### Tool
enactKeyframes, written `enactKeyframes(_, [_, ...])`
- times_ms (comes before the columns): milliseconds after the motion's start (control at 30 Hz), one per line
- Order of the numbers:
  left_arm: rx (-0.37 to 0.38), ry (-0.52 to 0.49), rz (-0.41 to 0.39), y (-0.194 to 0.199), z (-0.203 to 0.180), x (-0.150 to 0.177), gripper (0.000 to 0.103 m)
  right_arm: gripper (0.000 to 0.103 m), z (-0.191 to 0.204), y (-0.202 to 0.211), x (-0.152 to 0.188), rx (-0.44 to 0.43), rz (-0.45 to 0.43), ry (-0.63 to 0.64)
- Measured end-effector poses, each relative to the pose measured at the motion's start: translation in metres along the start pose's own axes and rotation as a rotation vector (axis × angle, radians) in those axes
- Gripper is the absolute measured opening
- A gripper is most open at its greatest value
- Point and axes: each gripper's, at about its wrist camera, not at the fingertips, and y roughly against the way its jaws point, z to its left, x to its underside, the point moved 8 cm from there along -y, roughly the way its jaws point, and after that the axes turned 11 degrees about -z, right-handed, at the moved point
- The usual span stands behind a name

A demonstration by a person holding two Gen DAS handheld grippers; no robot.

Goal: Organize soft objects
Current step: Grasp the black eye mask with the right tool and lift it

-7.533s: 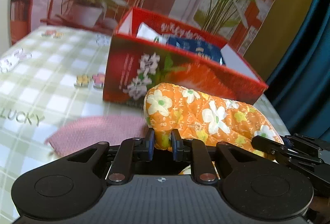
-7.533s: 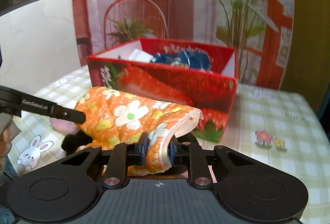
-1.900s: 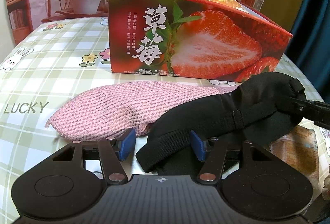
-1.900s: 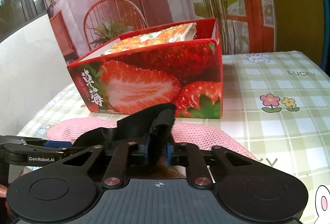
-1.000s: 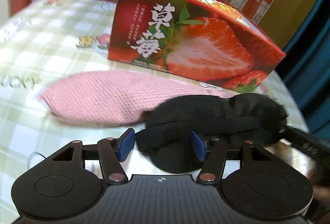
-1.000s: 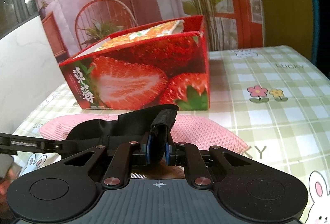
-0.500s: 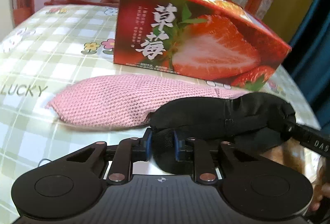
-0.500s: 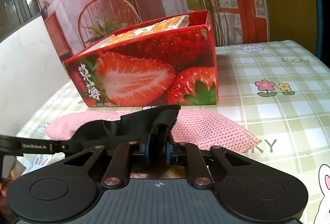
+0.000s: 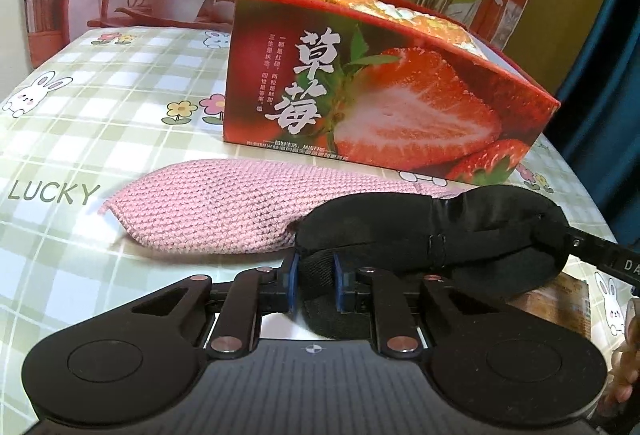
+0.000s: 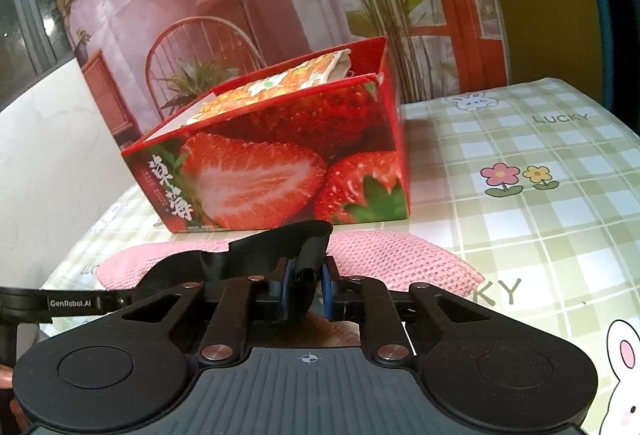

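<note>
Left wrist view: left hand-held gripper (image 9: pixel 314 281) is pinching the near end of the black eye mask (image 9: pixel 432 231), having just closed on it w/ the fabric between the pads. Mask is lying in front of the strawberry box (image 9: pixel 380 107), overlapping the pink knit cloth (image 9: pixel 224 211) on the table (image 9: pixel 80 123). Orange floral item (image 9: pixel 404 15) is sitting inside the box. Right hand-held gripper's finger (image 9: pixel 600 255) is reaching the mask's far end. Right wrist view: right hand-held gripper (image 10: pixel 306 287) is clamping the mask's (image 10: pixel 280 247) other end, pads tight on the fabric, in front of the box (image 10: pixel 280 163) & over the pink cloth (image 10: pixel 400 259). Left hand-held gripper's arm (image 10: pixel 68 303) is showing left of the box.
</note>
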Motion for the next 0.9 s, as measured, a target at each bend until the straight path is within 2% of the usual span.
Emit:
enactKeyframes(200, [0.005,-0.008,-0.013,0.004,-0.002,-0.002,0.018,0.017,-0.002,-0.002,0.002,0.007,0.01,-0.011])
enactKeyframes(500, [0.022,-0.033,-0.04,0.01,-0.008,-0.008,0.018,0.014,0.002,-0.002,0.003,-0.001,0.013,0.008])
enactKeyframes(900, [0.035,-0.065,-0.14,0.03,-0.019,-0.03,0.015,0.01,0.009,0.008,-0.013,-0.011,-0.041,0.045])
